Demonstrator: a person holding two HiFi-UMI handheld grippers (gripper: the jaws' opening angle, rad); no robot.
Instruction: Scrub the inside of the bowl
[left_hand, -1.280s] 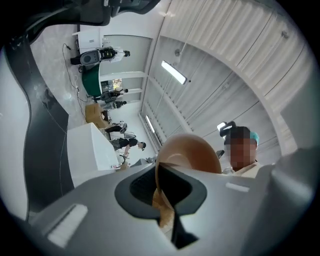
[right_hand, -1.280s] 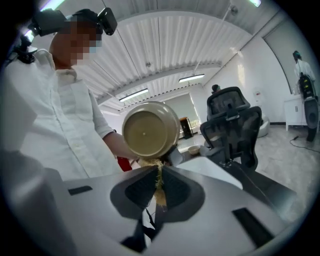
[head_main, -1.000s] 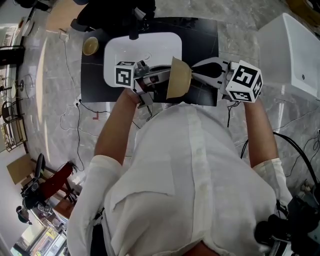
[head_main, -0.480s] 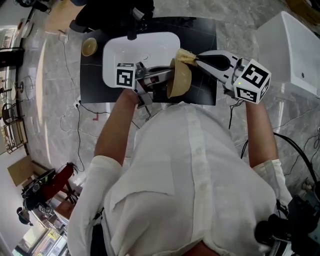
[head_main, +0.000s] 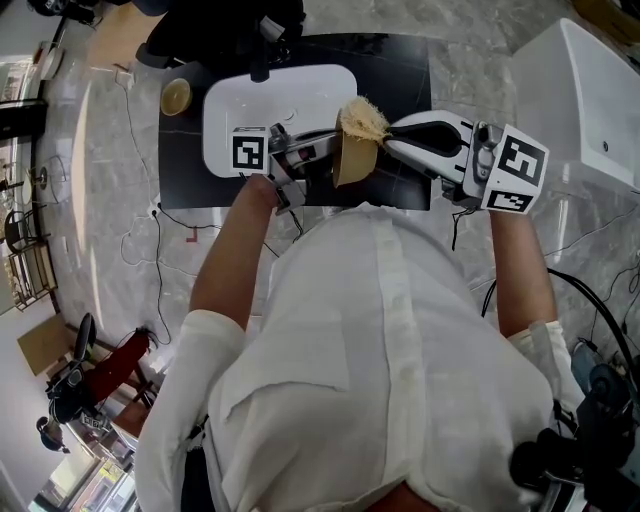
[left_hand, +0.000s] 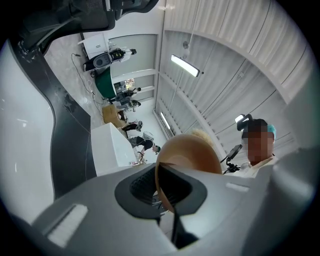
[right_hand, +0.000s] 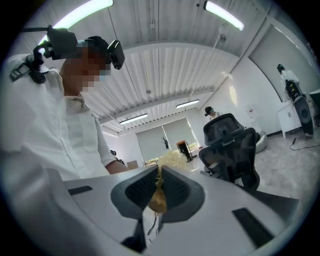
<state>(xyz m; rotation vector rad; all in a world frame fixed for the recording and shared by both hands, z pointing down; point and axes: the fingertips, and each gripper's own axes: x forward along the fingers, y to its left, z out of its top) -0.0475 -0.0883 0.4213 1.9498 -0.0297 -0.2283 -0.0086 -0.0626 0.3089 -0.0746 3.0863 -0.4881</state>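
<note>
The left gripper is closed on the rim of the bowl, held on edge above the counter. The right gripper pinches the scrubber at the bowl's upper edge. Heavy scrubbing pressure may pivot the bowl in this narrow rim grip.

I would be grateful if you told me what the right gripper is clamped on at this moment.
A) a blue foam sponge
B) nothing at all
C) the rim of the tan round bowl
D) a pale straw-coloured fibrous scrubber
D: the right gripper has its jaws pinched on the pale straw-coloured fibrous scrubber, while the left gripper holds the tan round bowl by its rim.
</note>
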